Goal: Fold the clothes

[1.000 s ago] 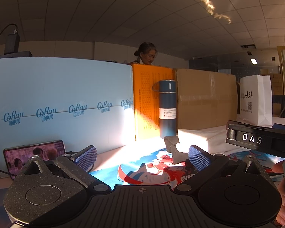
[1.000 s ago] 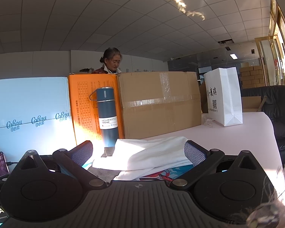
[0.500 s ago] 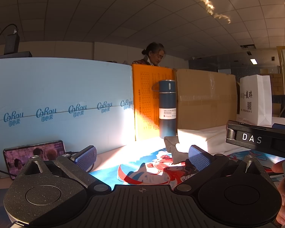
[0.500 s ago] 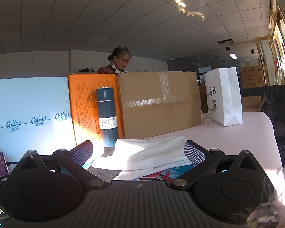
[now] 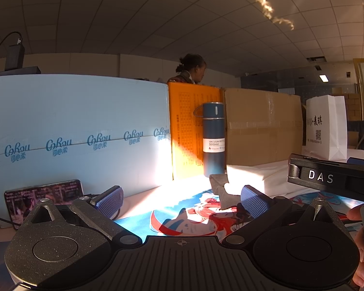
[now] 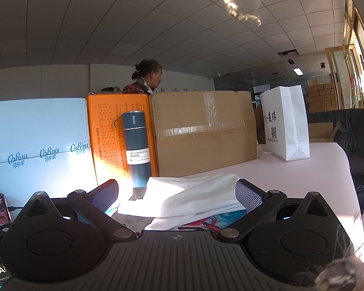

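Left gripper [image 5: 180, 200] fingers spread wide, holding nothing, above printed cloth [image 5: 194, 215] at lower centre. Right gripper [image 6: 176, 195] fingers likewise released, framing folded white garment [image 6: 182, 198] on pale surface [image 6: 303, 169]. Blue flask [image 6: 136, 149] upright against boxes mid-frame. Phone screen [image 5: 43, 194] plainly visible lower left only in left view

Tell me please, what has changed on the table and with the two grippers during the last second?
Only the person behind the boxes moved, stepping toward the right and turning the head that way. The left gripper and right gripper stayed open and still, holding nothing. The white garment, the printed cloth and the blue bottle kept their places.
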`<action>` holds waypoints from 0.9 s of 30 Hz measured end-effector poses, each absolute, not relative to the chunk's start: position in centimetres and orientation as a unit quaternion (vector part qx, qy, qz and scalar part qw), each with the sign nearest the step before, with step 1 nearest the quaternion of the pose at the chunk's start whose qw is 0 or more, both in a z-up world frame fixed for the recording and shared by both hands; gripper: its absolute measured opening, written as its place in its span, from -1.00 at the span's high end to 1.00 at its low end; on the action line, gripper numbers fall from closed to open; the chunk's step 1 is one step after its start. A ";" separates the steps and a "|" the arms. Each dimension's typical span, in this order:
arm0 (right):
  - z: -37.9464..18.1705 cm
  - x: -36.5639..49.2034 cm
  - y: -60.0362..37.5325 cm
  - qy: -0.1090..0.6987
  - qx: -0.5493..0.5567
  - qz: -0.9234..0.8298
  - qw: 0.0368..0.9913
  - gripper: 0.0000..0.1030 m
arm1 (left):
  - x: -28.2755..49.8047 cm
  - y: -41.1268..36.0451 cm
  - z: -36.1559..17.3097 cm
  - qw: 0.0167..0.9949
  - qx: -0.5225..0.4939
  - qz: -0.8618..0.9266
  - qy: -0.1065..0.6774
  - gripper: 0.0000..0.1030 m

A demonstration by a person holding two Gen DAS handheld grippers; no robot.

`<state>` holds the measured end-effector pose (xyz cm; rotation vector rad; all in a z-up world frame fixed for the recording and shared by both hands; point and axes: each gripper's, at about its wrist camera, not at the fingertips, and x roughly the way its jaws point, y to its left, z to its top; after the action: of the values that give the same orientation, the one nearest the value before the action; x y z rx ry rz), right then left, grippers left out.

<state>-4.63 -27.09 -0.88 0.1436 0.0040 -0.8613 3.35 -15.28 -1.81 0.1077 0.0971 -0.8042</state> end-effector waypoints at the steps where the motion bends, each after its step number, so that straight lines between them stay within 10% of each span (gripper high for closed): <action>1: -0.9 -4.6 -27.1 0.002 0.070 -0.417 0.906 -1.00 | 3.3 -15.3 -1.8 0.918 0.053 -0.391 0.047 -1.00; 27: -0.9 -4.5 -27.2 0.008 0.074 -0.418 0.905 -1.00 | 3.3 -15.3 -1.8 0.918 0.052 -0.391 0.048 -1.00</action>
<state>-4.47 -27.20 -0.89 0.1520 0.0159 -0.8640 3.35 -15.28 -1.82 0.1079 0.0991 -0.8037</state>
